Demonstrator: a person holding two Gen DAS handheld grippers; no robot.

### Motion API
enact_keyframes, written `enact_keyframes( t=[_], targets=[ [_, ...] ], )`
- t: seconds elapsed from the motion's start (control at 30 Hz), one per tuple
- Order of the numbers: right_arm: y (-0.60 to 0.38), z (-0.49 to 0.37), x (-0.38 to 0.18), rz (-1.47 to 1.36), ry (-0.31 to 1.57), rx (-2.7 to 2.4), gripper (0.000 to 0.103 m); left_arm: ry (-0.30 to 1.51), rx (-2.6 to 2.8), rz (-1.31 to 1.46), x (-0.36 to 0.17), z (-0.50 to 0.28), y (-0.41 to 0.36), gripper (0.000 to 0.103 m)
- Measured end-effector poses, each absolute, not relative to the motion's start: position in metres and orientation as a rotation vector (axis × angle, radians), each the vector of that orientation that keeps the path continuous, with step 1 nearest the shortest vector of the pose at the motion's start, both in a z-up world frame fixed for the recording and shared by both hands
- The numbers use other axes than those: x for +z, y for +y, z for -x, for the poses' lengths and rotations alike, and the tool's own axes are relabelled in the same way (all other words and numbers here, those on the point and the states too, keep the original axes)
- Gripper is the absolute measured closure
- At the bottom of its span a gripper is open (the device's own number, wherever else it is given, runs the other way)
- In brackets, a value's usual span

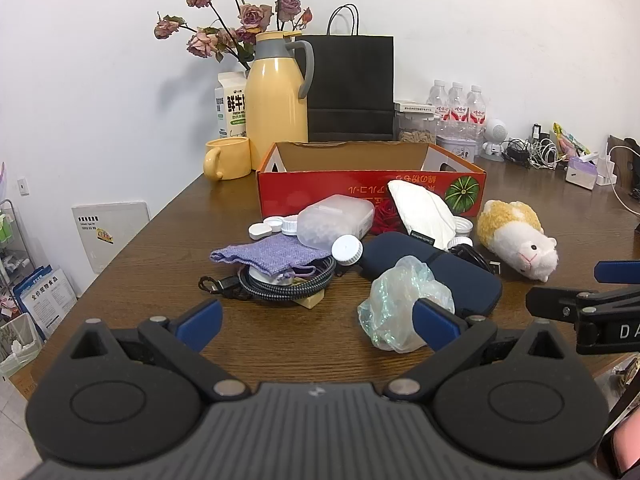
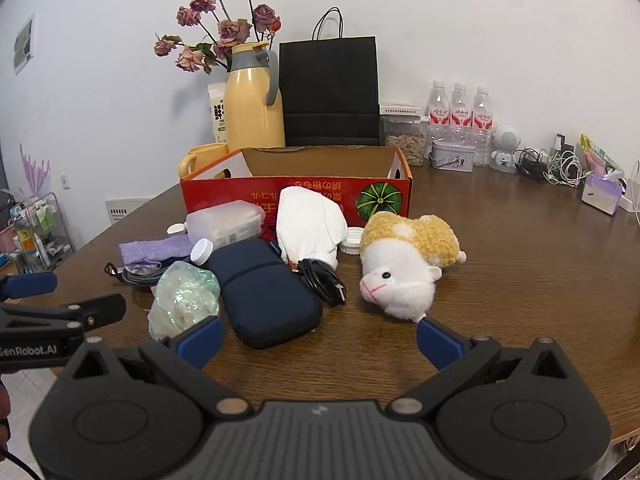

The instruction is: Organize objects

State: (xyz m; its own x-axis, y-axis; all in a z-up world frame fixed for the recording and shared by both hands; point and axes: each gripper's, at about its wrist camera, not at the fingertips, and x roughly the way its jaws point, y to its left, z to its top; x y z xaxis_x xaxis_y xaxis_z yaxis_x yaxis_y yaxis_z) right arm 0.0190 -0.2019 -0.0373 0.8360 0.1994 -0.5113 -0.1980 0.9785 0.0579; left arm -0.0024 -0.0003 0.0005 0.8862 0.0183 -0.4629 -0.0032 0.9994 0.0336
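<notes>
While both claws [image 1: 316,320] [image 2: 318,338] gape, the red box [image 2: 296,196] shows no contents.

The dark brown wooden table [image 2: 520,264] carries a red cardboard box [image 2: 240,194], navy fabric pouch [image 2: 264,292], white-and-yellow plush sheep [image 2: 404,264], and crumpled clear plastic bag [image 2: 186,300].

Even, bright indoor light, diffuse, from above. White wall [image 1: 480,20] evenly lit, greying toward the corners of both views. Soft shadow of the dried pink roses [image 1: 232,20] and the yellow thermos jug [image 1: 276,100] falls left on the wall. Dark brown wooden counter [image 1: 160,240] shows mild sheen, no harsh glare. Crumpled iridescent plastic bag [image 2: 184,300] catches small glints. Strong fisheye bowing at the edges; dark vignette in the top corners. Focus sharp mid-frame; far clutter at the right is soft.
</notes>
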Motion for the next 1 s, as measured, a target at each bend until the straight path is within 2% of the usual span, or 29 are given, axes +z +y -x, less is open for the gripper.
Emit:
enact_keyframes(
  t=[1.0],
  targets=[
    [-0.2031,-0.0179,-0.0386,-0.003,0.547,0.208,0.000,0.485,0.008,-0.029,-0.0033,0.0017,-0.0013,0.000]
  ],
)
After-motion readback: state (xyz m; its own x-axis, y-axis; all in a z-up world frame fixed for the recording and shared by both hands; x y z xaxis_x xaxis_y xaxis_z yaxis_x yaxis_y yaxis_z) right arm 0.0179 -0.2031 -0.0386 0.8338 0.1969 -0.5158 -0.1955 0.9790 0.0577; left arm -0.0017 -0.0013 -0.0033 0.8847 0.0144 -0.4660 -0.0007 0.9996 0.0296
